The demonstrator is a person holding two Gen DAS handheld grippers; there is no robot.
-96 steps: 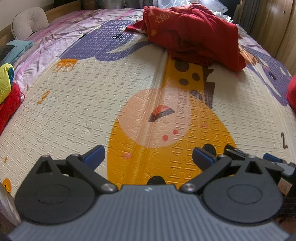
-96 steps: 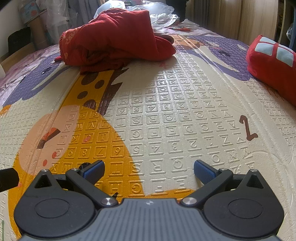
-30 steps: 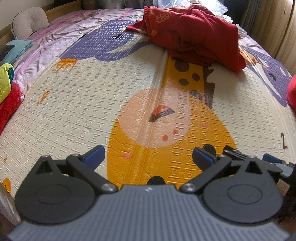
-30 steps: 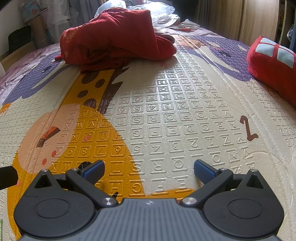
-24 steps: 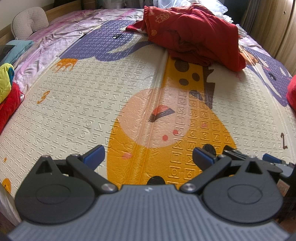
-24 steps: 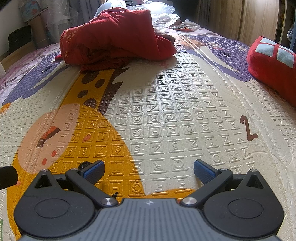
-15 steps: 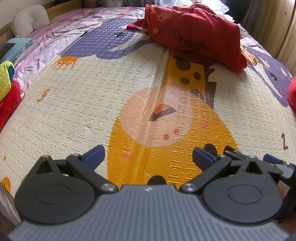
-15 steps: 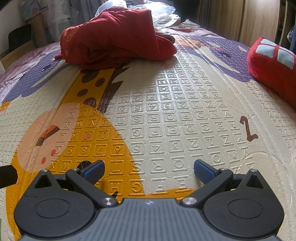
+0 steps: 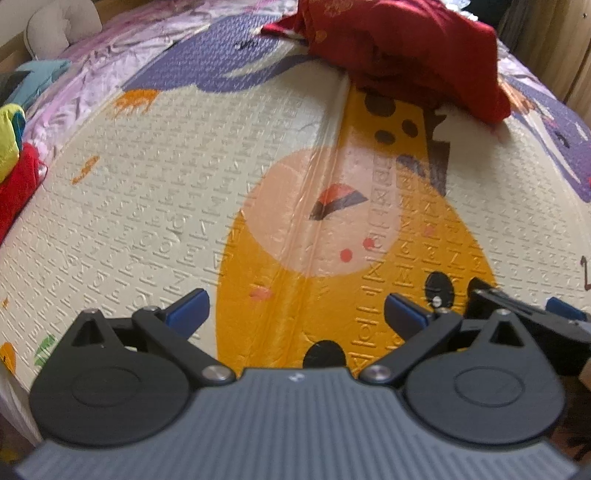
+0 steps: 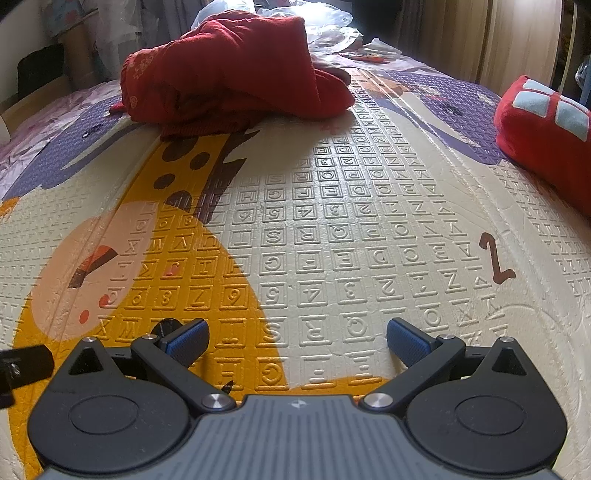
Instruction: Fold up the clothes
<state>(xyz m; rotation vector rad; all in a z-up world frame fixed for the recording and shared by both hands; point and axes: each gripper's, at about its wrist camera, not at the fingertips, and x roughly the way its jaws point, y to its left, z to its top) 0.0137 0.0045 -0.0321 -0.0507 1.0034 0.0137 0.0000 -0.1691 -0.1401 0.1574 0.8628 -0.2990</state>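
A crumpled red garment (image 9: 402,51) lies in a heap at the far end of the embossed play mat (image 9: 155,192), well ahead of both grippers. The right wrist view shows the same red garment (image 10: 236,74) at the upper left. My left gripper (image 9: 293,308) is open low over the mat's near end, nothing between its blue pads. My right gripper (image 10: 297,341) is open too, with only mat between its fingers. In the left wrist view, the right gripper's black frame (image 9: 517,314) sits at the lower right.
A red cushion with pale patches (image 10: 546,129) rests on the mat's right side. Folded red and yellow clothes (image 9: 14,166) lie off the mat's left edge, with a teal item and a beige pillow (image 9: 62,26) behind. Wooden cupboard doors (image 10: 517,40) stand beyond the bed.
Both grippers have moved forward over the mat, so the red garment looks closer and larger. The left view is slightly blurred from motion. Both stay open.
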